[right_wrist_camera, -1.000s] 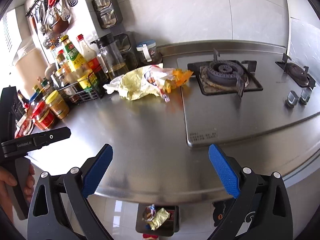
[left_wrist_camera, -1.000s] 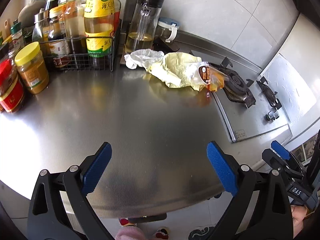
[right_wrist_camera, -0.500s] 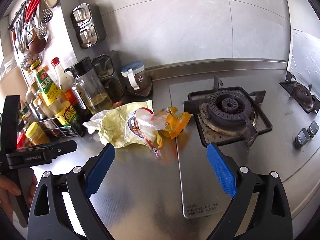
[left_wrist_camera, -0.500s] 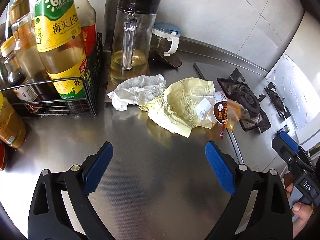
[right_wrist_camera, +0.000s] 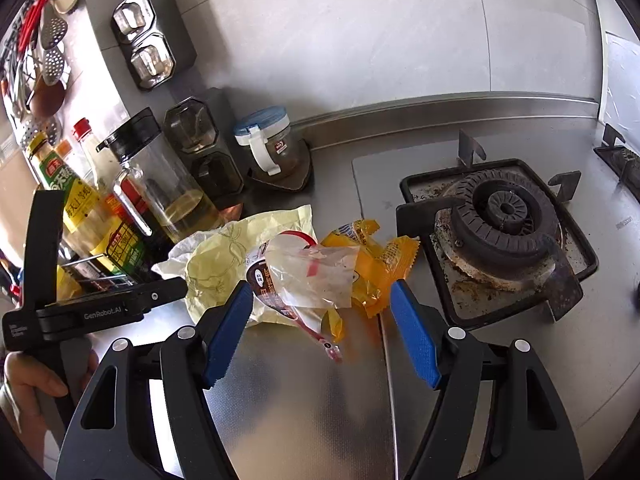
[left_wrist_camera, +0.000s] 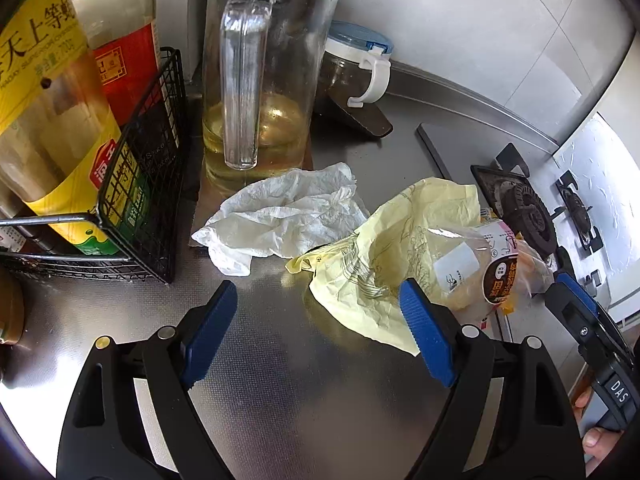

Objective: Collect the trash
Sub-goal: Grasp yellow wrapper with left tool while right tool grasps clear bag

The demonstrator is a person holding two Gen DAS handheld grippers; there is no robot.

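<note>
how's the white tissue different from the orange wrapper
The tissue is plain white, soft paper; the orange wrapper is glossy printed plastic. The tissue lies by the oil jug; the wrapper lies at the stove's edge. Both are crumpled trash on the steel counter, ungripped.

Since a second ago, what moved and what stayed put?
Both grippers came in over the counter toward the trash. The left gripper is now near the white tissue and yellow wrapper; the right gripper nears the clear bag and orange wrapper. Both are closing, but their fingers grip nothing yet. The trash, bottles and stove stayed put.
</note>
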